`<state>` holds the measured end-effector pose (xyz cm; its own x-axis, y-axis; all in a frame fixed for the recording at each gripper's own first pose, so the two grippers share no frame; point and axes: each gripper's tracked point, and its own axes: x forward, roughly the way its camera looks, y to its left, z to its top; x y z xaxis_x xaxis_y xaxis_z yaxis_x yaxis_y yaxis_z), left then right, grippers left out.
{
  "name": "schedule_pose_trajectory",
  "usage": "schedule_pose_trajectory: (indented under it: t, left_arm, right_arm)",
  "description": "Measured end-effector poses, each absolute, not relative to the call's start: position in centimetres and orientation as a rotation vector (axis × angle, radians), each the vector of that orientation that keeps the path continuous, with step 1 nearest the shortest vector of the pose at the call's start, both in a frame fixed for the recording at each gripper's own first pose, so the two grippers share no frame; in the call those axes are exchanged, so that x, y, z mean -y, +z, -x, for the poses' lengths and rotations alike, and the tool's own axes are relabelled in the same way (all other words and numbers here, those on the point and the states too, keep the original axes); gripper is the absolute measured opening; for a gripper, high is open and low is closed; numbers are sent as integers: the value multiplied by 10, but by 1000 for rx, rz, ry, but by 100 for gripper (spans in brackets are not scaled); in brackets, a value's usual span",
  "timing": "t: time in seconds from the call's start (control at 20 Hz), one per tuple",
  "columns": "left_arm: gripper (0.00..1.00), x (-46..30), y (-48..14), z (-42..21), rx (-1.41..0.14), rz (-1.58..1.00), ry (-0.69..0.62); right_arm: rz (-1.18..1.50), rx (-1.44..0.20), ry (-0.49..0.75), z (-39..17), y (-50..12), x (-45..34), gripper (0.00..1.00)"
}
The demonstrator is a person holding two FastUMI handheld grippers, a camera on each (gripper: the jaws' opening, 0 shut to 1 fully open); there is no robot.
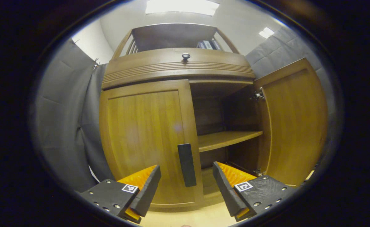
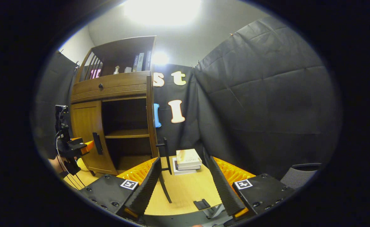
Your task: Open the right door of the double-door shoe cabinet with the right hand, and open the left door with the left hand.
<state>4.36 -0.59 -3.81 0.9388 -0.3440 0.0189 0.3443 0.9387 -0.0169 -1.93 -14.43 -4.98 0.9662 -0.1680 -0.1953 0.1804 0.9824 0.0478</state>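
Observation:
The wooden shoe cabinet (image 1: pixel 175 64) stands in front of me in the left gripper view. Its left door (image 1: pixel 141 135) is closed, with a black vertical handle (image 1: pixel 186 164) on its right edge. The right door (image 1: pixel 293 123) is swung wide open, baring a shelf (image 1: pixel 226 138). My left gripper (image 1: pixel 186 186) is open, one finger on each side of that handle and just short of it. In the right gripper view, the right gripper (image 2: pixel 183 186) is open and holds nothing, back from the open right door (image 2: pixel 152 116) and its handle (image 2: pixel 166 154). There the left gripper (image 2: pixel 78 146) sits close to the left door's handle (image 2: pixel 97 143).
A stack of books (image 2: pixel 187 160) lies on the light wooden floor (image 2: pixel 185 189) beside the cabinet. Black cloth walls (image 2: pixel 260 104) close the booth on the right and behind. A grey chair (image 2: pixel 298 176) stands at the far right. Books and small items (image 2: pixel 139 63) sit on the cabinet's top shelf.

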Motion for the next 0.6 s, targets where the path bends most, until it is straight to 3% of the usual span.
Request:
schedule_pose_trajectory:
  t: [0.45, 0.6]
  left_arm:
    - [98, 6, -49, -50, -44, 32, -324]
    - [81, 8, -44, -56, -66, 63, -320]
  right_arm:
    - [-82, -222, -273, 49, -58, 164, 92]
    - [-93, -225, -272, 47, -60, 164, 92]
